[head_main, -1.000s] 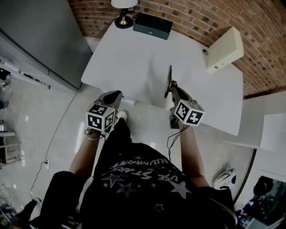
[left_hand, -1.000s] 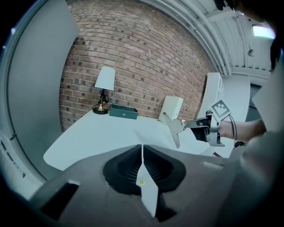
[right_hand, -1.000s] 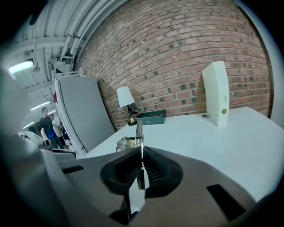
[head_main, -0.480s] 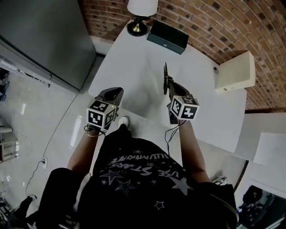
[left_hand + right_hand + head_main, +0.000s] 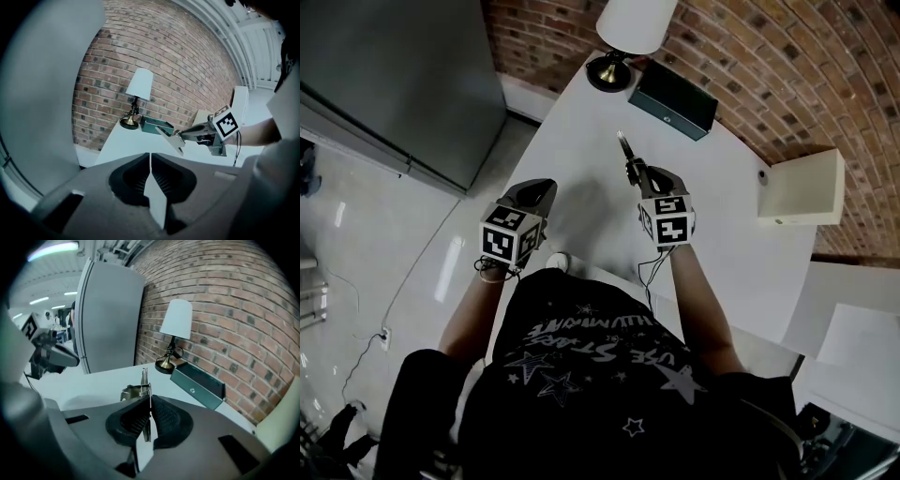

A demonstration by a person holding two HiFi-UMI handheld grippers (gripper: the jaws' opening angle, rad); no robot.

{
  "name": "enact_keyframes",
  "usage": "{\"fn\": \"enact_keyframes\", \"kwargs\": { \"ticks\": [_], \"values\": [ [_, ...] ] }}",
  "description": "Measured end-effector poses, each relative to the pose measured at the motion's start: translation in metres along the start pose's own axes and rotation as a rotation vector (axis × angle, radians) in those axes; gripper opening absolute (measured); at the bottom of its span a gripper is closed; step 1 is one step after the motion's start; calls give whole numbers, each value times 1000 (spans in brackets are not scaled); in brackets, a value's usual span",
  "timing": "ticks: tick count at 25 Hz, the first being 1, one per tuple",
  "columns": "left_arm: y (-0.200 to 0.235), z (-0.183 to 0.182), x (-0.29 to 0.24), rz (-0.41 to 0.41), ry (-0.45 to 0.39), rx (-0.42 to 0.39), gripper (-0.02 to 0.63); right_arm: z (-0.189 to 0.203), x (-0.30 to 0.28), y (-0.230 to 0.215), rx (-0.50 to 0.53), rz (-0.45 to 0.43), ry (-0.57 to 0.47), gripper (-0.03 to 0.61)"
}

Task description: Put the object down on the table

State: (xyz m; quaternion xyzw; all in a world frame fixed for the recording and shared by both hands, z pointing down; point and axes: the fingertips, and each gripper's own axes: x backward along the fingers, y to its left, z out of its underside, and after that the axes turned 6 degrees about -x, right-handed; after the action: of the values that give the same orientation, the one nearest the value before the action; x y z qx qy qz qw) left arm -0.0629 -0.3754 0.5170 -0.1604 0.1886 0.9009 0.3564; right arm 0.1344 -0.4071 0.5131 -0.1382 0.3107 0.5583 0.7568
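Roughly, the white desk (image 5: 581,141) carries a lamp (image 5: 633,23) and a dark box (image 5: 675,98) at its far end. The left hand-held gripper (image 5: 534,195) hangs near the front edge, its jaws pressed together on nothing. The right hand-held gripper (image 5: 149,404) is clamped on a thin metal plate (image 5: 140,390), which is held on edge above the desk. I judge the plate to be light, stiff and slippery, so the flat faces give the safest hold.

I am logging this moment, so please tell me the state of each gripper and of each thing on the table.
left gripper: shut, empty.
right gripper: shut on the metal piece.
metal piece: held above the table, not yet set down.
lamp: upright on the table.
dark green box: resting beside the lamp.
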Motion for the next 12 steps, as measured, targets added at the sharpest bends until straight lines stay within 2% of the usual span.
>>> {"fn": "enact_keyframes", "kwargs": {
  "ticks": [8, 12],
  "values": [
    [40, -3, -9, -28, -5, 38, 28, -14, -50, 33, 426, -39, 44, 14],
    [50, -3, -12, -37, -4, 55, 28, -13, -66, 40, 524, -42, 56, 14]
  ]
}}
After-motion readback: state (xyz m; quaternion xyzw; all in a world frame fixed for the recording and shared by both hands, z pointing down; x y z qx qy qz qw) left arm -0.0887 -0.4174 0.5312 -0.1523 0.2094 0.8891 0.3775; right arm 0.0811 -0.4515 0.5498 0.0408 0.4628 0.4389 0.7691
